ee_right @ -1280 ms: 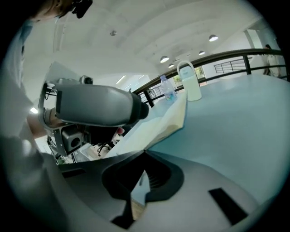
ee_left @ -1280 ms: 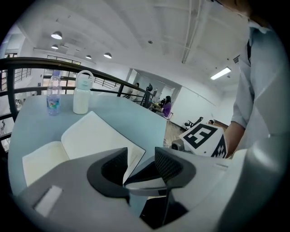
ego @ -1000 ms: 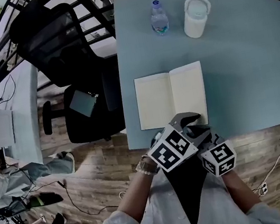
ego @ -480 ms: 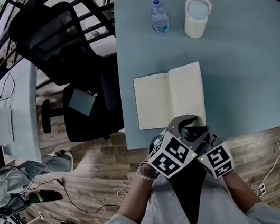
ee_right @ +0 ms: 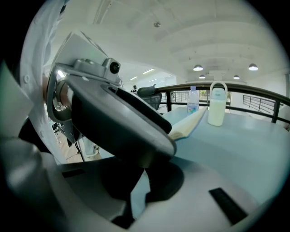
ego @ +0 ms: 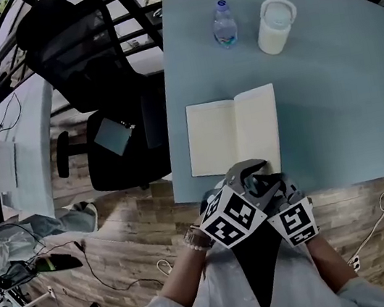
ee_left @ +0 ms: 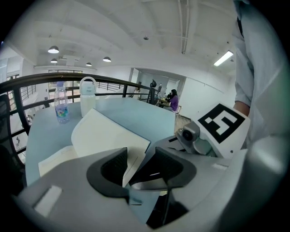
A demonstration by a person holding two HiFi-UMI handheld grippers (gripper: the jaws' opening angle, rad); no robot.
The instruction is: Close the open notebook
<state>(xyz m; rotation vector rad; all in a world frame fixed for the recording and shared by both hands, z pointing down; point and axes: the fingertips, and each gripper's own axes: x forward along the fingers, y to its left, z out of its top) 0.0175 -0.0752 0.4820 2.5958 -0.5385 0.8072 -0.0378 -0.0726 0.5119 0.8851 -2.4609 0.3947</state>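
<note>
From above, the open notebook lies flat on the blue-grey table, close to the near edge. A water bottle and a white jug stand well apart from it at the far side, and a black office chair sits off the table's left edge. Both hands are drawn in close to the person's body. The left gripper reaches over the notebook's near right corner, and the right gripper is tucked just beside it. This view does not show how the jaws stand.

The left gripper view does. Its two dark pads stand a narrow way apart, and the near corner of the notebook's right page shows in the gap. There is dark space on one side of the page, so it is not pinched. From this low angle the page looks curled up off the table, which the head view does not show. The right gripper's marker cube is close by at the right.

In the right gripper view the jaws are drawn together with only a slit between them, and nothing is held. The left gripper's grey body crosses just in front. Beyond it the notebook's edge, the bottle and the jug are in view.
</note>
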